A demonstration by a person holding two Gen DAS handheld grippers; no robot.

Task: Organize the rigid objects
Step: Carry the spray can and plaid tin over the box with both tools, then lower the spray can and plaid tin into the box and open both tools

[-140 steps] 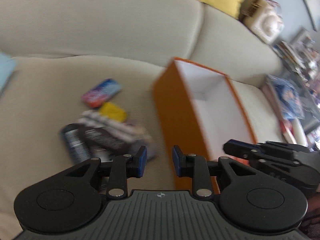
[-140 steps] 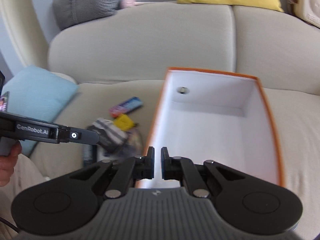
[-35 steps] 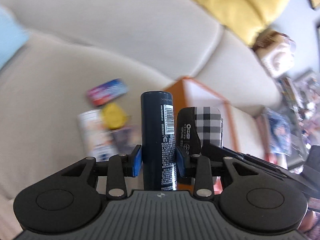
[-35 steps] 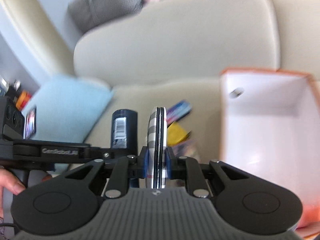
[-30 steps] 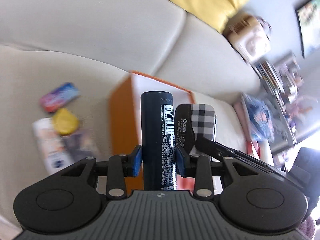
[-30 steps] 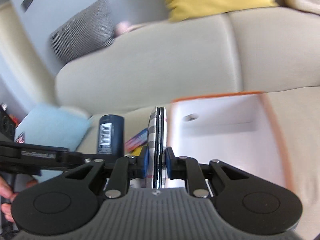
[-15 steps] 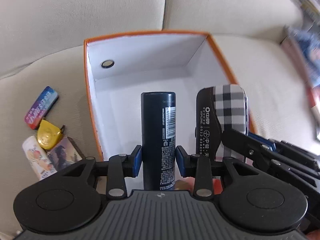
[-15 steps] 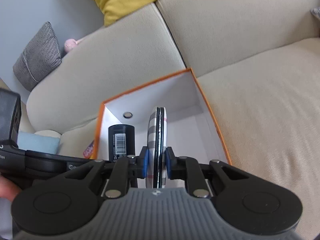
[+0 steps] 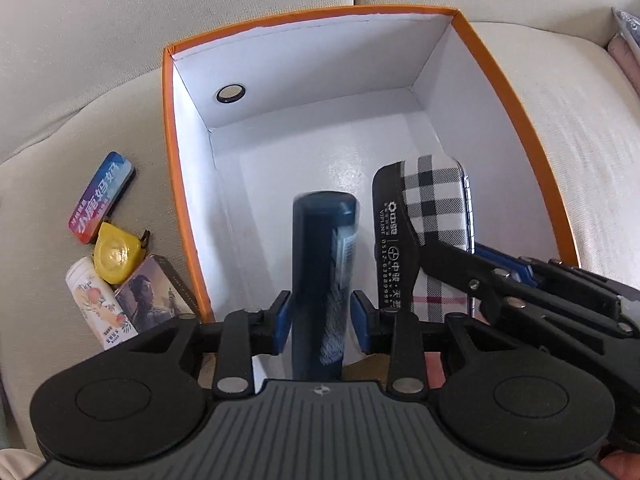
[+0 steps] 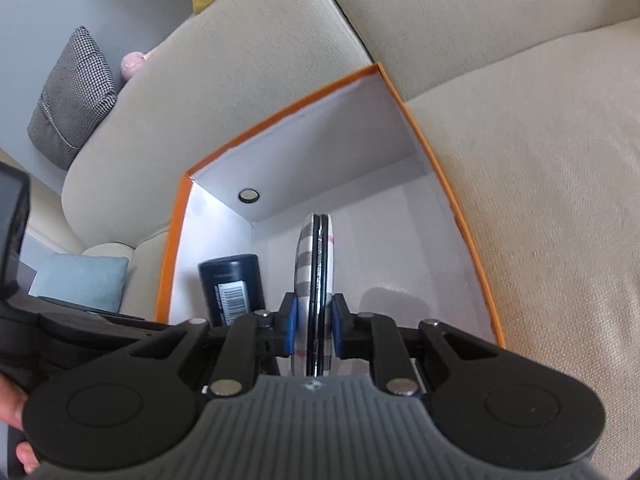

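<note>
Left gripper [image 9: 320, 318]: matte black body w/ ribbed grey top plate, small logo at its front edge. Two round black discs flank the plate; angular link arms run fwd, each w/ silver pivot screws. Fingers [image 9: 281, 316] black, faced w/ blue pads. Right gripper [image 10: 314, 328]: same build, same blue pads, silver screws, ribbed grey plate w/ logo. Seen from the side in left wrist view, it shows stacked black links w/ small screws. Fingertips at both frame edges, prob. bare.

Plaid case [image 9: 434, 208] — black flap printed "0512-6388999", partly hidden.
</note>
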